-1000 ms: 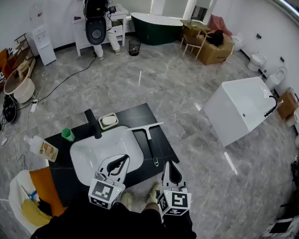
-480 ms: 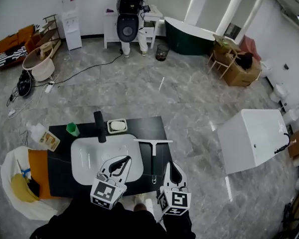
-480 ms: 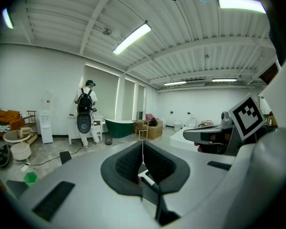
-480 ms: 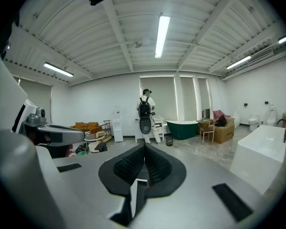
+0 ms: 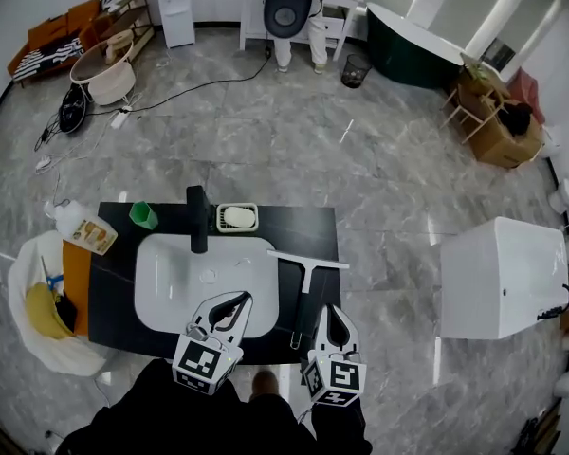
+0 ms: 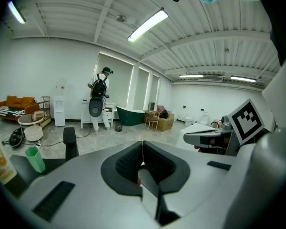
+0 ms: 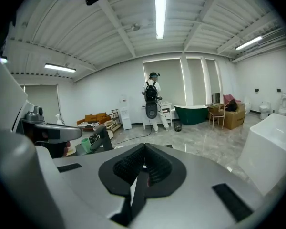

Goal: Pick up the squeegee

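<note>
The squeegee (image 5: pixel 306 287) lies on the right part of a black countertop (image 5: pixel 109 297), its white blade across the far end and its dark handle running toward me. My left gripper (image 5: pixel 230 304) hovers over the near rim of the white sink basin (image 5: pixel 171 287), jaws shut and empty. Just right of the handle's near end, my right gripper (image 5: pixel 334 314) hangs shut and empty, not touching it. In the left gripper view (image 6: pixel 142 144) and the right gripper view (image 7: pixel 144 149) the jaws meet at their tips, and the gripper bodies hide the squeegee.
A black faucet (image 5: pixel 198 218), a soap dish (image 5: pixel 237 217), a green cup (image 5: pixel 144 215) and a bottle (image 5: pixel 81 227) stand along the counter's far side. A basket of cloths (image 5: pixel 40 311) sits at the left, a white box-like tub (image 5: pixel 503 278) at the right. A person (image 5: pixel 294 8) stands far back.
Both grippers have come forward and down over the counter's near edge. The counter now lies squarer and closer under them in the head view.
</note>
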A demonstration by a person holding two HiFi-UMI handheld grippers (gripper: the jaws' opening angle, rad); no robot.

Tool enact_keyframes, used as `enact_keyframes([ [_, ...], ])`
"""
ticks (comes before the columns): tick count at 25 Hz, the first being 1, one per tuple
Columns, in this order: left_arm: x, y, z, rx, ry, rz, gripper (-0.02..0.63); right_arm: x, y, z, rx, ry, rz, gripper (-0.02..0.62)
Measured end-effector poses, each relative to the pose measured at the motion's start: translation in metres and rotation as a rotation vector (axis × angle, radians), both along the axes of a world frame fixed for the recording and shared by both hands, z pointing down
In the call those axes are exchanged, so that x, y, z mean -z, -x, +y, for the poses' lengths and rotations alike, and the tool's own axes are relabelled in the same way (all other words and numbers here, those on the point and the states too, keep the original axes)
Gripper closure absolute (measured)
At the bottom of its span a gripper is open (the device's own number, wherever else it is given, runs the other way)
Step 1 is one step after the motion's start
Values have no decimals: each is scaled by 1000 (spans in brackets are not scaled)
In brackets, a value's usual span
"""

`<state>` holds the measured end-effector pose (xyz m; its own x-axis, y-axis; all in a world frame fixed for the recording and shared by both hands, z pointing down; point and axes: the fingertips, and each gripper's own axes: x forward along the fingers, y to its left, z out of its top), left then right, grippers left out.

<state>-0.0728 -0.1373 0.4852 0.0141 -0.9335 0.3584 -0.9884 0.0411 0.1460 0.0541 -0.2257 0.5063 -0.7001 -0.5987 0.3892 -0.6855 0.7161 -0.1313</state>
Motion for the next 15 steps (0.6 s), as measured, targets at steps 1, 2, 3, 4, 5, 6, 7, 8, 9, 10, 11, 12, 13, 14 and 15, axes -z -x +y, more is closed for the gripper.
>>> enact_keyframes([
  [1,-6,0,-3,6,12,3,581,-8,1,-3,6,14,6,580],
  [2,-12,1,-6,10,23,5,581,-15,3,-5,12,27,11,580],
  [3,-18,2,-10,14,32,7,581,-23,4,-9,17,39,15,580],
  [4,-24,3,-13,18,40,9,581,-30,6,-12,22,49,19,580],
  [5,-30,4,-16,23,48,12,581,-37,8,-16,27,59,24,580],
  [6,-36,4,-18,28,57,16,581,-44,9,-19,33,70,29,580],
  [7,-42,5,-20,33,67,20,581,-51,10,-22,38,80,35,580],
  [8,-48,5,-22,38,78,24,581,-58,12,-25,43,90,42,580],
  [9,-55,5,-23,41,88,27,581,-66,13,-27,48,99,50,580],
  [10,-61,6,-24,44,98,31,581,-73,15,-29,53,108,57,580],
  [11,-68,6,-26,47,108,34,581,-80,17,-31,60,116,65,580],
  [12,-74,7,-27,52,117,38,581,-87,19,-33,68,126,72,580],
  [13,-80,8,-29,56,125,42,581,-95,20,-35,74,135,79,580],
  [14,-85,9,-31,61,133,45,581,-102,22,-37,78,143,87,580],
  [15,-91,10,-32,66,140,47,581,-108,23,-40,79,152,94,580],
])
